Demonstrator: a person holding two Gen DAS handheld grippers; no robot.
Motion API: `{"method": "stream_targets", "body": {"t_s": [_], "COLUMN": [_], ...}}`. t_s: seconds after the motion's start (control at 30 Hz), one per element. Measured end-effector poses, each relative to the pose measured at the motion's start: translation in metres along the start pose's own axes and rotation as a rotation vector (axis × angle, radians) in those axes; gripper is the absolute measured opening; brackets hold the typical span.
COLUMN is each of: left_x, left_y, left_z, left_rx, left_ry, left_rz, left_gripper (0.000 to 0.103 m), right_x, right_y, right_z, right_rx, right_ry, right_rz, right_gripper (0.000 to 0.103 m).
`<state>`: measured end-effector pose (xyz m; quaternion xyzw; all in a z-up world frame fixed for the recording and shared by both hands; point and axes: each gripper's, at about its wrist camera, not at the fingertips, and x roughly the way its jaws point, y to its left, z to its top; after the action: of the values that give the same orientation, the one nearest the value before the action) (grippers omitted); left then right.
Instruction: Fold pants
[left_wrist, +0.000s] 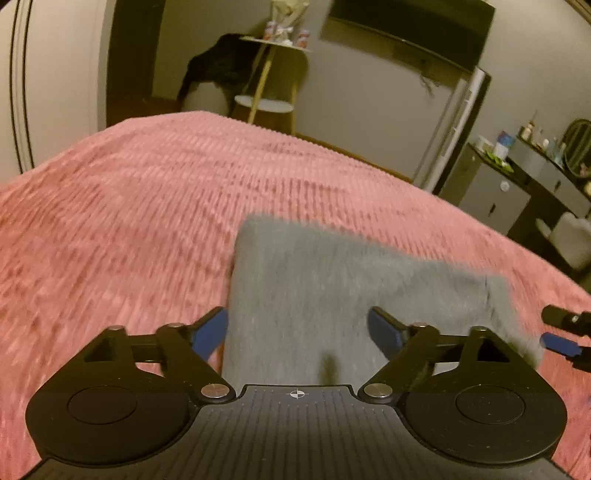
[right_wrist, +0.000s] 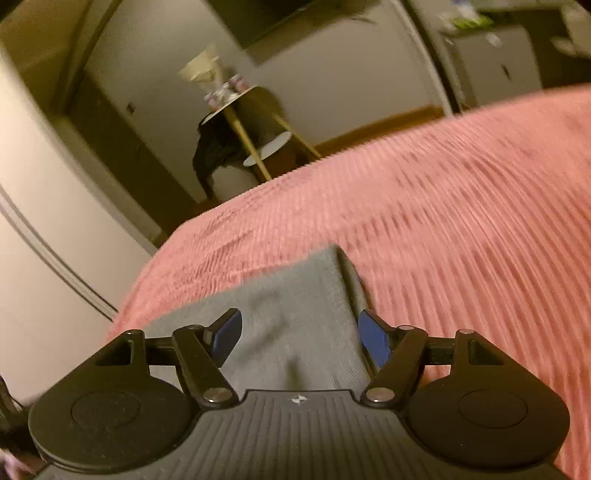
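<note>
Two hand-held grippers are in view, each above a folded grey garment, the pants (left_wrist: 332, 295), which lie flat on a pink ribbed bedspread (left_wrist: 129, 221). In the left wrist view, the left gripper (left_wrist: 298, 330) has its blue-padded fingers (left_wrist: 214, 328) spread wide apart with nothing between them; the pants occupy the region from 12 o'clock to 3 o'clock of the gripper body, and the left edge of the fabric runs just beside the left pad. At 3 o'clock in that view, near the frame edge, part of the right gripper (left_wrist: 565, 332) shows just beside the right edge of the pants. In the right wrist view, the right gripper (right_wrist: 300, 338) likewise has its fingers (right_wrist: 375, 341) separated and holds nothing; the pants (right_wrist: 288, 295) extend from the gripper toward 12 o'clock, with a folded corner pointing to 12 o'clock and the layered edge running past the right pad. Whether either gripper touches the fabric cannot be told. Both views carry motion blur across the bedspread (right_wrist: 461, 221). Beyond the bed, at 12 o'clock in the left wrist view, stands a small two-tier round table (left_wrist: 273, 74) with pale wooden legs, and dark clothing (left_wrist: 218, 66) is heaped just beside it at its 9 o'clock. At 2 o'clock, a dark dresser (left_wrist: 517, 177) carries assorted small items.
</note>
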<state>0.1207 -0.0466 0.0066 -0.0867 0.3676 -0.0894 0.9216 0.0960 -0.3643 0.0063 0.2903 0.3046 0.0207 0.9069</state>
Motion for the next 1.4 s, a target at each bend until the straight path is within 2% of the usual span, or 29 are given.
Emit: {"method": "stream_targets", "body": {"t_s": [0.1,0.27,0.33,0.53,0.63,0.67,0.73,0.83,0.87,0.97,1.03,1.13,1.3,1.4], "left_x": [-0.009,-0.013,-0.017,-0.028,-0.031,-0.033,-0.039,-0.046,-0.046,-0.042,-0.039,-0.038,-0.024,-0.026], "left_y": [-0.001,0.005,0.008,0.021,0.019,0.019,0.020,0.025,0.028,0.034,0.037,0.039,0.036,0.030], "left_z": [-0.030,-0.064,-0.073,-0.086,-0.092,-0.092,-0.093,-0.092,-0.091,-0.093,-0.093,-0.095,-0.100,-0.100], "left_rx": [-0.036,-0.113,-0.137,-0.222,-0.213,-0.215,-0.223,-0.250,-0.263,-0.286,-0.302,-0.305,-0.261,-0.225], "left_ry": [0.004,0.065,0.080,0.078,0.067,0.063,0.035,-0.001,-0.003,0.013,0.027,0.047,0.138,0.145], "left_rz": [0.005,0.057,0.057,0.042,0.060,0.064,0.064,0.068,0.068,0.089,0.094,0.111,0.157,0.168], "left_gripper": [0.095,0.095,0.095,0.095,0.095,0.095,0.095,0.095,0.096,0.096,0.097,0.099,0.103,0.103], "right_x": [-0.016,-0.012,-0.012,0.016,0.026,0.025,0.017,0.003,0.001,0.015,0.017,0.015,-0.007,-0.019], "right_y": [-0.021,-0.039,-0.036,-0.033,-0.040,-0.038,-0.029,-0.023,-0.024,-0.034,-0.034,-0.023,-0.023,-0.012], "right_z": [-0.026,-0.058,-0.062,-0.066,-0.068,-0.067,-0.064,-0.068,-0.071,-0.083,-0.088,-0.086,-0.094,-0.101], "right_rx": [0.094,0.296,0.335,0.419,0.490,0.479,0.409,0.363,0.351,0.251,0.194,0.148,0.152,0.073], "right_ry": [0.017,0.086,0.077,0.069,0.075,0.079,0.052,-0.002,-0.005,0.025,0.001,0.007,-0.005,0.014], "right_rz": [0.005,0.053,0.081,0.053,0.041,0.032,0.041,0.081,0.068,-0.051,-0.047,-0.072,-0.080,-0.121], "right_gripper": [0.070,0.066,0.067,0.065,0.042,0.037,0.033,0.033,0.033,0.031,0.032,0.033,0.038,0.048]}}
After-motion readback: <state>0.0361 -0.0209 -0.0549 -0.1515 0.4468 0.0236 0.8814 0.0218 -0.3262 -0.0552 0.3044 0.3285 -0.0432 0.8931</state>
